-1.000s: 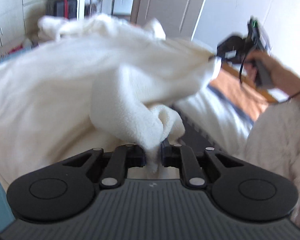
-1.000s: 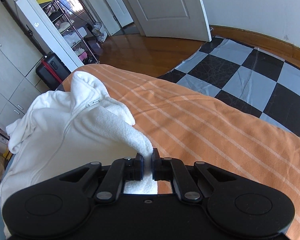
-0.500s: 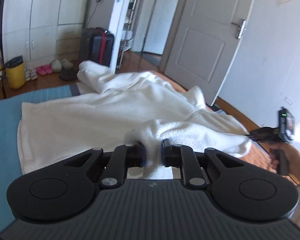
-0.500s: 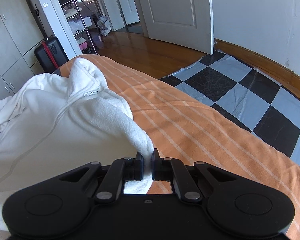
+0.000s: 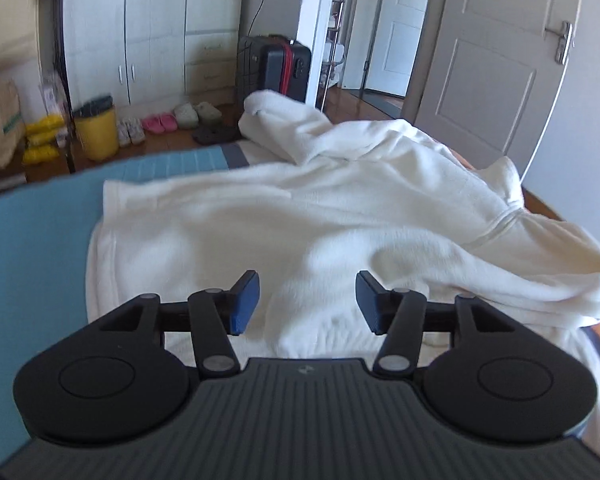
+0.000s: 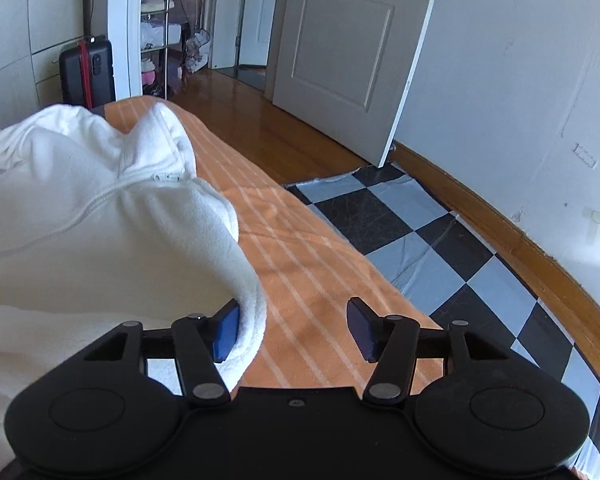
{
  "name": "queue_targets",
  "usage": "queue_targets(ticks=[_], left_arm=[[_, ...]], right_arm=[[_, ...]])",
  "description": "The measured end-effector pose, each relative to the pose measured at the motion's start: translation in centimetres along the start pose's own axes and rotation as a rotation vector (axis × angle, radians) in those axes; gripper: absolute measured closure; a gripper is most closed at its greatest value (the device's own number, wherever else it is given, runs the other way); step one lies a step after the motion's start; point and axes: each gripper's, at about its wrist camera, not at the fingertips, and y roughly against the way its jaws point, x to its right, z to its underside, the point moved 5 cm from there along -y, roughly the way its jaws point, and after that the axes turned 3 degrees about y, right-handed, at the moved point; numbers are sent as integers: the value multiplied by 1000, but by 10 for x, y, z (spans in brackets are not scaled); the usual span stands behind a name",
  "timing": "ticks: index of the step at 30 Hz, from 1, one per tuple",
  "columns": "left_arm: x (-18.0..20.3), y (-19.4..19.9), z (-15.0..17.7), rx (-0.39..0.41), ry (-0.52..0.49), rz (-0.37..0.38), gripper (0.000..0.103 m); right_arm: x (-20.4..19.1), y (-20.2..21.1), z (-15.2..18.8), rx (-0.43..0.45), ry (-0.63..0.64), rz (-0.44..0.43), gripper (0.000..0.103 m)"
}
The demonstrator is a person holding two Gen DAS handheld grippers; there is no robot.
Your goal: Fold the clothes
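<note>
Orange bedspread (image 6: 300, 280) bears white fleece jacket (image 5: 300, 220), spread flat.

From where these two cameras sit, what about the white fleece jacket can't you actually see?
- Left wrist view: the white fleece jacket's near hem, hidden behind the left gripper, whose jaws are opening.
- Right wrist view: its far sleeve, cut off by the left edge.
- Right wrist view: the zipper pull, too small to read.

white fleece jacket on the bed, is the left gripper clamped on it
No, the left gripper has its jaws opening above the white fleece jacket, pads clear of it.
</note>
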Motion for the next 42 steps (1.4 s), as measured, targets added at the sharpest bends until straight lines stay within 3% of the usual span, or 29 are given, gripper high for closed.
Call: queue_targets(ticks=[4,6,8,10,15,19,21,24,26,27,28,30,33,36,39,42], left_arm=[[-12,-10,14,-101,119,49,50],[-7,-15,17,-121,103,60,49],[-1,-20,19,-108,77,52,38],[2,-27,17,-70,60,35,27],[-5,-48,0,-11,109,3,26],[-14,-39,-12,114,166,-5,26],[-16,-47,-12,79,160,7,25],[-20,-77,3,-82,199,24,20],[-23,-81,14,-74,269,82,37],[-22,-80,17,-71,297,127,65],[-18,-76,16,-76,307,174,81],[-5,-55,11,-42,291,241,83],[19,-16,8,-36,325,434,83],[50,16,16,-67,310,605,84],[81,45,29,-21,201,626,84],[110,66,42,2,61,667,84]], right_arm=[[6,29,-12,115,-47,16,41],[9,40,-15,159,-70,8,40],[9,48,-16,195,-91,-28,40],[4,48,-13,187,-99,-117,40],[-19,40,-9,104,-112,-367,40],[-34,42,-9,38,-206,-589,40],[-42,41,-7,-8,-260,-706,37],[-64,38,2,-115,-314,-827,34],[-82,38,8,-178,-328,-876,34],[-91,39,11,-202,-326,-896,34],[-101,40,14,-226,-321,-921,34],[-117,45,17,-267,-315,-972,34],[-132,50,16,-322,-345,-1046,32],[-141,46,13,-382,-412,-1039,15],[-141,38,17,-478,-516,-1035,15],[-151,31,31,-612,-593,-1120,14]])
